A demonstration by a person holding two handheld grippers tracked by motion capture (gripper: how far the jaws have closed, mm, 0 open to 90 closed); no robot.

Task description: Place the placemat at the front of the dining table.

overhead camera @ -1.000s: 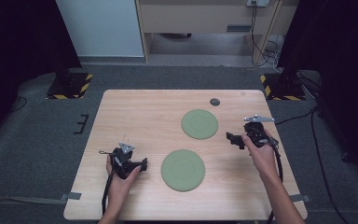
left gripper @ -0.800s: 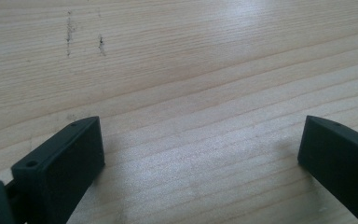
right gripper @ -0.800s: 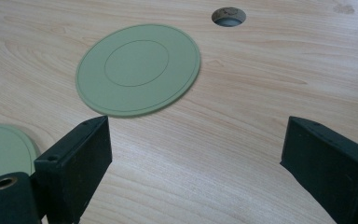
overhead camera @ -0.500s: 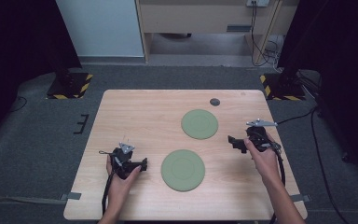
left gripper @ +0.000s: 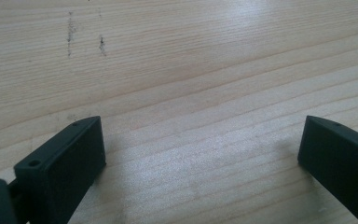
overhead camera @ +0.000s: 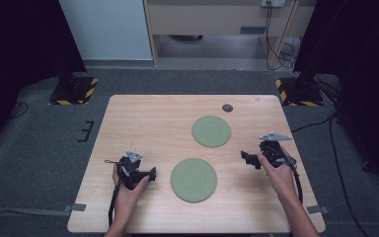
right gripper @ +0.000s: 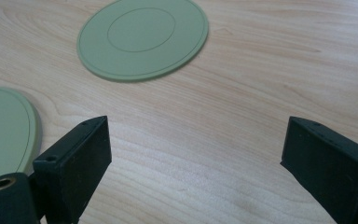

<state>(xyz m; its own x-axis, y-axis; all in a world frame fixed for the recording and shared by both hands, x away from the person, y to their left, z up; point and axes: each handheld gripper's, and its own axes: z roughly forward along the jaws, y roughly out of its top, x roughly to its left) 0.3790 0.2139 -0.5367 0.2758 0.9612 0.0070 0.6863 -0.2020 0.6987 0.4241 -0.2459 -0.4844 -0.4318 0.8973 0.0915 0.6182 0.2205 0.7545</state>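
Two flat green round plates lie on the wooden table (overhead camera: 143,123). The far plate (overhead camera: 211,131) (right gripper: 143,37) sits right of centre; the near plate (overhead camera: 193,179) (right gripper: 4,130) lies toward the front. My left gripper (overhead camera: 150,173) rests low on the table, left of the near plate, jaws wide open over bare wood (left gripper: 200,135). My right gripper (overhead camera: 246,159) is held at the right side, pointing left toward the plates, jaws open and empty (right gripper: 196,149). Both plates lie ahead of it, untouched.
A small dark round disc (overhead camera: 227,107) lies near the table's far edge. Grey carpet surrounds the table, with black stand bases with yellow-black stripes (overhead camera: 74,89) at the far left and far right (overhead camera: 296,91). Cables trail from both grippers.
The right gripper has drifted slightly toward the front and right. The left gripper and both plates have stayed put.
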